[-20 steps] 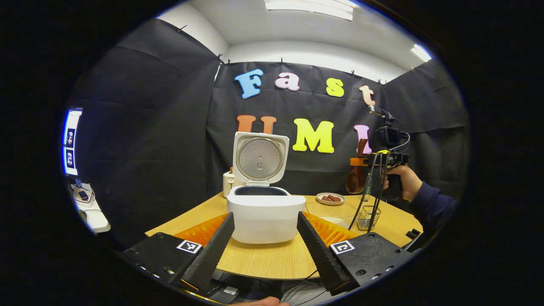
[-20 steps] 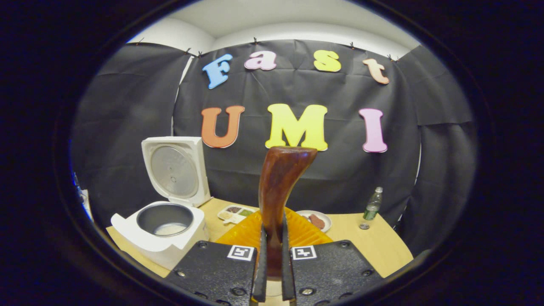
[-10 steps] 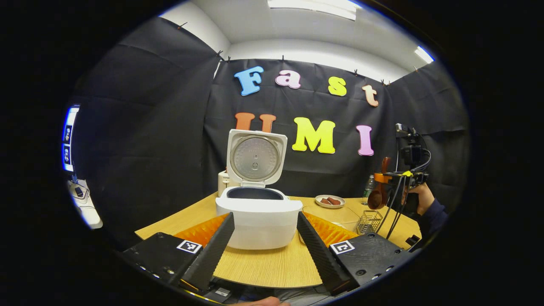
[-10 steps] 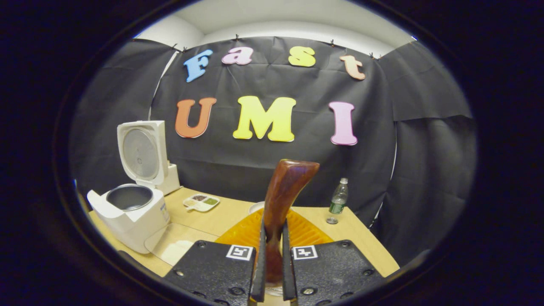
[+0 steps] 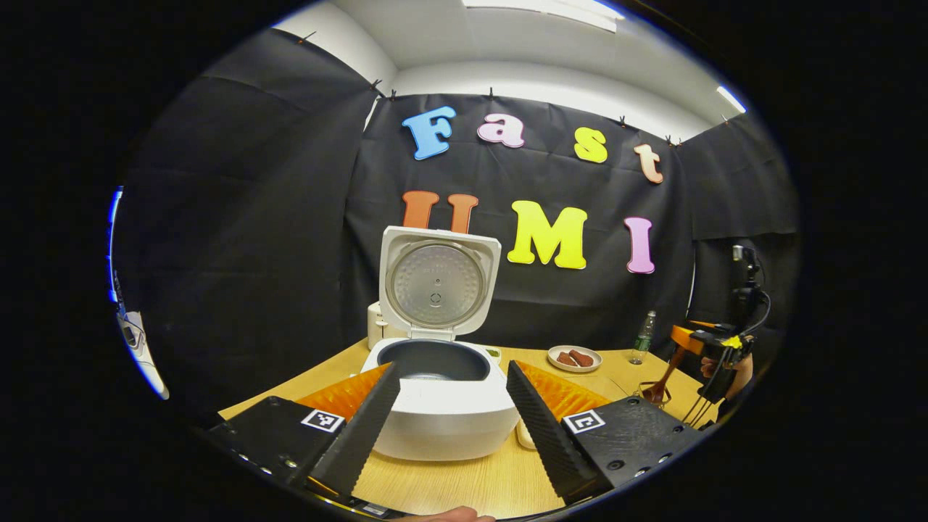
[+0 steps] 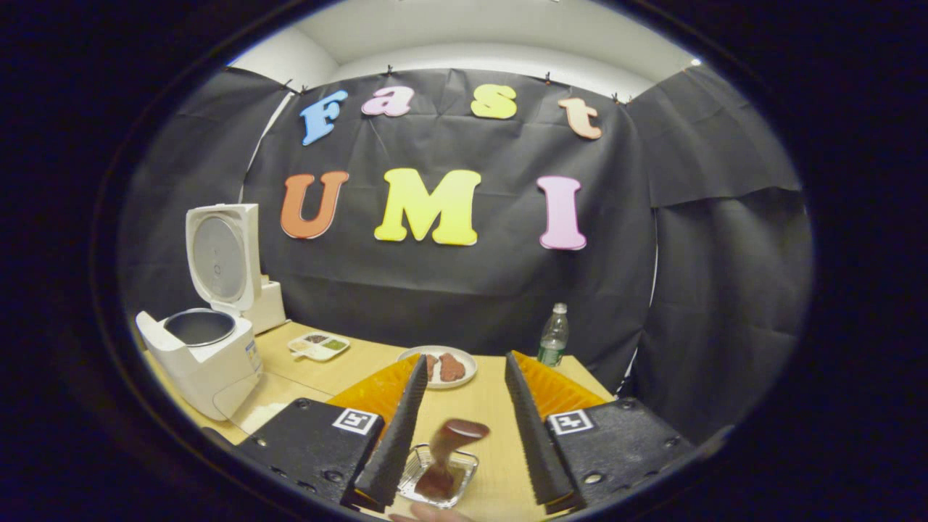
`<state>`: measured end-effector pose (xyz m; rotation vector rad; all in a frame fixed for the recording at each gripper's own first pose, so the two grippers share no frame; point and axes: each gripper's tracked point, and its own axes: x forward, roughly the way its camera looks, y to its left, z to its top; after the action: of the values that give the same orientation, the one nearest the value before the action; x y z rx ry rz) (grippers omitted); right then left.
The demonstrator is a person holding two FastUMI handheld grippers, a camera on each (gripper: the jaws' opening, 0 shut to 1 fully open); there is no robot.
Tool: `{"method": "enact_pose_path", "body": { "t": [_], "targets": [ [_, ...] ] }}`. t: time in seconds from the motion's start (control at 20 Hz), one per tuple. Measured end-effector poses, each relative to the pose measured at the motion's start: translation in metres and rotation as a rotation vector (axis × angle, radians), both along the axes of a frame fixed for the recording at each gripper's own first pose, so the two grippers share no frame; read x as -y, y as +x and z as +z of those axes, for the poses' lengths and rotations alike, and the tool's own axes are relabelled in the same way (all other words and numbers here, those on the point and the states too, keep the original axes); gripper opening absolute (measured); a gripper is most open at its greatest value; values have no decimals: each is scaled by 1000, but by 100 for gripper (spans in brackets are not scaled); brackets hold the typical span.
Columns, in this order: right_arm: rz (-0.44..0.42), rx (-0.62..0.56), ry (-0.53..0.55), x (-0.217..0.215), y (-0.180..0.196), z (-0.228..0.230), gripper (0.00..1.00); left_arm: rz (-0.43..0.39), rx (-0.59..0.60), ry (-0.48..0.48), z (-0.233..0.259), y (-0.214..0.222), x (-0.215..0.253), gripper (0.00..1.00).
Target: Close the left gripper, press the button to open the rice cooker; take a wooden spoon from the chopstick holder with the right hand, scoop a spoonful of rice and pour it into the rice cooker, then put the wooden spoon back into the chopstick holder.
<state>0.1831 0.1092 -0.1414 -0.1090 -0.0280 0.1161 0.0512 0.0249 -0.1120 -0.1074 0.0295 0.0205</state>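
Nearest in the right gripper view: right gripper (image 6: 458, 435) spread wide, gripping nothing, poised directly above the small clear mesh chopstick holder (image 6: 439, 467) on the pale wood-grain table (image 6: 500, 406). Standing in that holder, the dark brown glossy wooden spoon (image 6: 446, 453), blurred, apart from both fingers. Judged from this, final step as good as finished: spoon back in place, released. Only withdrawal of the gripper left, by this reading.

Nearest in the left gripper view: left gripper (image 5: 453, 424) also wide open, empty, ribbed inner faces framing the white smooth-plastic rice cooker (image 5: 444, 406). Lid upright, round metallic inner plate facing forward, dark pot exposed; button press evidently done. Rice inside the pot impossible to confirm from here.

Farther back on the table: a round white plate (image 6: 437, 366) with reddish-brown pieces, a white divided tray (image 6: 318, 345) left of it, a clear plastic bottle (image 6: 554, 344) near the far edge. At far right of the left gripper view, a hand (image 5: 734, 368) holding the other gripper.
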Motion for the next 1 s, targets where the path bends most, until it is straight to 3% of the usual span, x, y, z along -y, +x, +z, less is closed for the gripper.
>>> {"method": "enact_pose_path", "body": {
  "t": [0.05, 0.15, 0.5, 1.0],
  "targets": [
    [-7, 14, -5, 4, -5, 7, 86, 8, 4, -2, 5, 10, -2, 94],
    [-28, 25, 13, 13, -15, 19, 99, 22, 21, -3, 16, 27, -5, 94],
    [-66, -44, 30, 21, -48, 21, 100, -15, 45, 11, 52, 81, -7, 94],
    [38, 26, 24, -14, -126, 61, 100, -38, 140, 77, 138, 176, -31, 94]
  ]
}}
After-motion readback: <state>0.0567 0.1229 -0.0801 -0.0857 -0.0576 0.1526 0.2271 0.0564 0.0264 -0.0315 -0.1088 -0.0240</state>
